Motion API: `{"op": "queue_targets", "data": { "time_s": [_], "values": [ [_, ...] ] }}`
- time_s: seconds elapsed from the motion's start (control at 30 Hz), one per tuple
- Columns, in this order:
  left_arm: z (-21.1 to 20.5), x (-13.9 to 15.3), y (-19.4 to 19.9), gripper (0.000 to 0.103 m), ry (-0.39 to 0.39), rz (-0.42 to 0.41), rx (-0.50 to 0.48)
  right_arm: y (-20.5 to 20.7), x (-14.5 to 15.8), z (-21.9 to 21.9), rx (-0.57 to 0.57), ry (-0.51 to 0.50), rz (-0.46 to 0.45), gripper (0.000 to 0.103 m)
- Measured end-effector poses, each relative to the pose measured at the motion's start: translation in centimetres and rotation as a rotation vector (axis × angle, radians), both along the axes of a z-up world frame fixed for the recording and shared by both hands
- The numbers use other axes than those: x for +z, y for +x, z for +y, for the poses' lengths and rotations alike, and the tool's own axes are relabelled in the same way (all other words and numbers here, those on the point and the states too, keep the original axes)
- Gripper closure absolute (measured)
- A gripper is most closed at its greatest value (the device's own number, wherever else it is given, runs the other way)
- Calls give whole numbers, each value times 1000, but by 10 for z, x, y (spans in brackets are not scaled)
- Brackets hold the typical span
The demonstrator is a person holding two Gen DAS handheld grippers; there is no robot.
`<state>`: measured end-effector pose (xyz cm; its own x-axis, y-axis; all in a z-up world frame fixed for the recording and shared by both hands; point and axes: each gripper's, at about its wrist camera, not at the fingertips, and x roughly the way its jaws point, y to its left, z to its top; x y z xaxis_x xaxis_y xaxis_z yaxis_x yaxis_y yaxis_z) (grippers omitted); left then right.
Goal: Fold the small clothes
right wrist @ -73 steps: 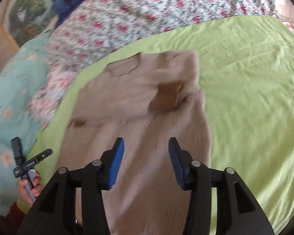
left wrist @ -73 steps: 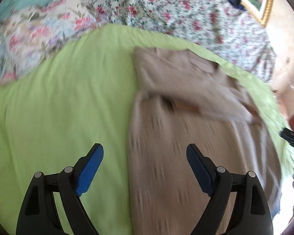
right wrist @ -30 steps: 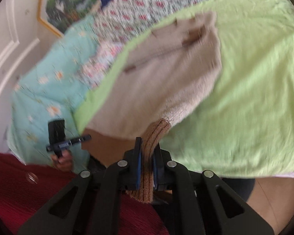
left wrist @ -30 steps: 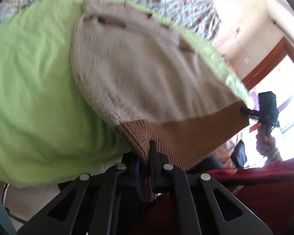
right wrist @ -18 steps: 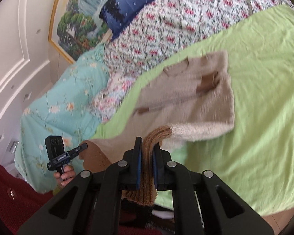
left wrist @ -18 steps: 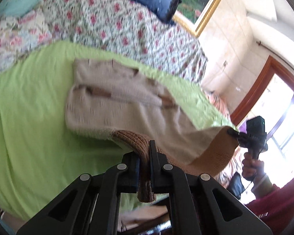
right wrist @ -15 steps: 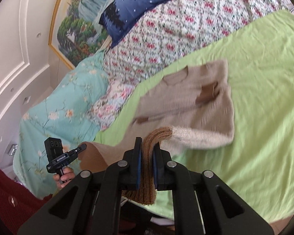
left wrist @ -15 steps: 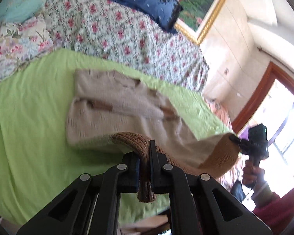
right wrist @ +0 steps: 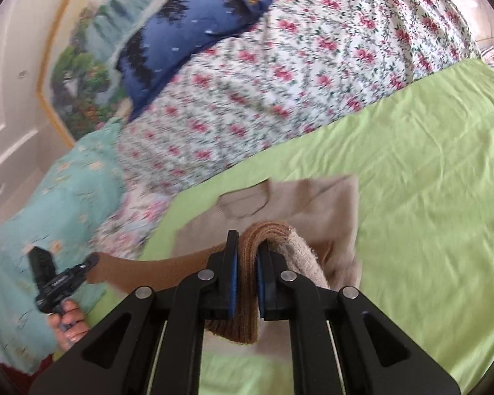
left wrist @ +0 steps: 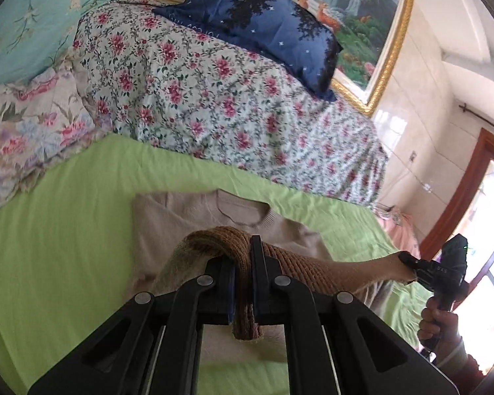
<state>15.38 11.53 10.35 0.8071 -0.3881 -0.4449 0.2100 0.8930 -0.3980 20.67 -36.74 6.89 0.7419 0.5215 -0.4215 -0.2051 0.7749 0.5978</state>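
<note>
A: Bedroom scene: a bed (left wrist: 66, 230) under a lime-green sheet, floral quilt (left wrist: 194, 92) and navy pillow (left wrist: 266, 19) piled at the head end, a framed landscape painting (left wrist: 362, 26) on the wall.

B: And the beige sweater (left wrist: 168, 227) lies mid-bed, neckline toward the quilt, its brown ribbed hem (left wrist: 243, 256) lifted off the sheet.

A: Right. The left hand-held gripper (left wrist: 243, 283) is pressed tight on one hem corner; the right hand-held gripper (right wrist: 245, 279) pinches the other, with the hem stretched between them.

B: What could spoil it?

A: I'd say uneven travel. If one corner leads, the fold lands skewed and the hem misses the shoulders.

B: Slip risk?

A: Some. That thick rib is bunched in the jaws; a tug across the span could pull it free and drop that side.

B: And the lower layer?

A: Loose knit on a smooth sheet; dragging forward might slide the whole sweater toward the quilt.
</note>
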Motion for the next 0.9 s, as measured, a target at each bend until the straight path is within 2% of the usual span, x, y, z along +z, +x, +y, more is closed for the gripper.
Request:
{"op": "queue_targets", "data": {
  "time_s": [0.2, 0.37, 0.53, 0.63, 0.73, 0.8, 0.87, 0.9],
  "values": [
    [-11, -15, 88, 97, 80, 45, 35, 74, -18, 15, -40, -60, 77, 92],
    [-16, -58, 157, 97, 128, 135, 61, 122, -55, 21, -52, -105, 170, 92],
    [-13, -99, 201, 97, 129, 210, 67, 154, -95, 28, -49, -142, 271, 92],
    [-14, -124, 217, 96, 143, 262, 62, 161, -112, 27, -45, -123, 331, 87],
    [-14, -140, 215, 93, 123, 301, 27, 146, -104, 19, -63, -90, 307, 78],
    [-14, -139, 199, 82, 108, 291, -2, 124, -86, 15, -106, -117, 251, 60],
    [-18, -132, 176, 66, 100, 271, -38, 99, -67, 20, -97, -129, 172, 59],
    [-23, -128, 164, 64, 95, 258, -61, 91, -59, 29, -64, -132, 144, 59]
  ]
}}
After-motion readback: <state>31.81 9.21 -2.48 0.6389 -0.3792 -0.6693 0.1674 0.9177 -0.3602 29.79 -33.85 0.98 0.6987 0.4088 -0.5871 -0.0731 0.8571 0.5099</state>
